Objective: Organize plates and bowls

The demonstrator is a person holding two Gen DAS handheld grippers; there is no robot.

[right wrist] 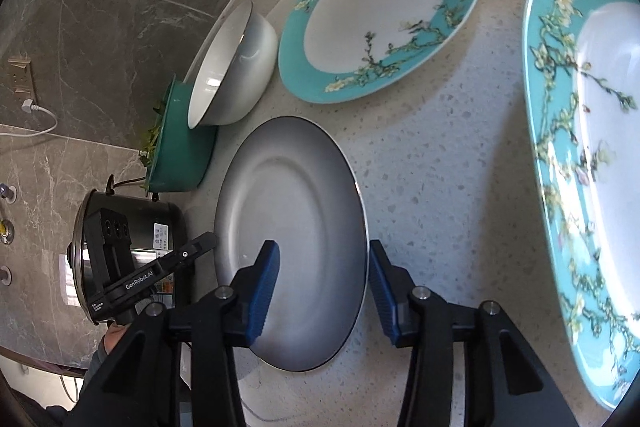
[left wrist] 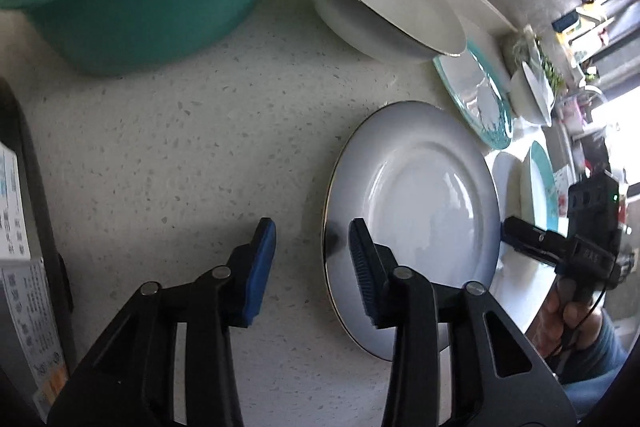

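the right gripper [right wrist: 322,287] is straddling the near rim of the white plate [right wrist: 296,211], jaws wide and holding nothing, while the left gripper [left wrist: 312,267], likewise spread and empty, is sitting beside its opposite edge.

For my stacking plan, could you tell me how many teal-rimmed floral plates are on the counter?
2: one floral plate lies flat beside the white bowl, beyond the plain white plate; a second floral plate lies at the right edge, partly cropped. Others may be out of view.

L gripper [left wrist: 312,251] & R gripper [right wrist: 324,267] jaws apart
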